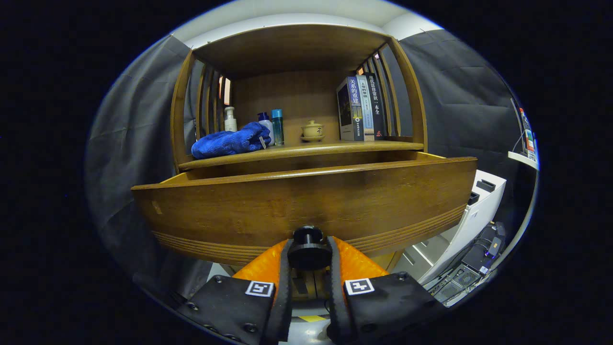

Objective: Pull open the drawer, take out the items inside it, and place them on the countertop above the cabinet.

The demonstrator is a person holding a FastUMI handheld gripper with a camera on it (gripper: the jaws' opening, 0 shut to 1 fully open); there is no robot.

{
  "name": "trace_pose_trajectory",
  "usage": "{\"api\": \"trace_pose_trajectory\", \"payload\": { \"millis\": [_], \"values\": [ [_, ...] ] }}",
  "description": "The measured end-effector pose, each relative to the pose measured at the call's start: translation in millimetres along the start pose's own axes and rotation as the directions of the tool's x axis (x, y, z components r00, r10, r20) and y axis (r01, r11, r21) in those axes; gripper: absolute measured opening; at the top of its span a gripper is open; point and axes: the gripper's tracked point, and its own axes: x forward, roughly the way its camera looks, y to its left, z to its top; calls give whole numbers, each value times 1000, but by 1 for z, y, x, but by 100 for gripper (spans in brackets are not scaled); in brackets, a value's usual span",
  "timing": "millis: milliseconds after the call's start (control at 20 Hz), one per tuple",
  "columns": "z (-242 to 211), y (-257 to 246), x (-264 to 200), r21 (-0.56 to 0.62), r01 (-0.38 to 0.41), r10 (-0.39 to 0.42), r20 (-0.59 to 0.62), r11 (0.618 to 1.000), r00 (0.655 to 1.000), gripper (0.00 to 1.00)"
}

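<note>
The tongs (309, 261) are clenched on the round knob (309, 249) of the drawer (306, 206), one finger pressing each side. The drawer stands pulled out from the cabinet, so the opening step looks done or nearly so. Its inside is hidden behind the front panel, so any items there cannot be judged. On the table (306, 148) above lie a blue towel (230, 141), bottles (277, 127), a lidded cup (312, 130) and books (361, 108); emptying the drawer still seems to lie ahead.
</note>
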Motion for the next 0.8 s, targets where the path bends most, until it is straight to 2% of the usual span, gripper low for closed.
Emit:
{"api": "trace_pose_trajectory", "payload": {
  "millis": [800],
  "values": [
    [-14,1,-39,2,3,-3,-38,1000,999,41]
  ]
}}
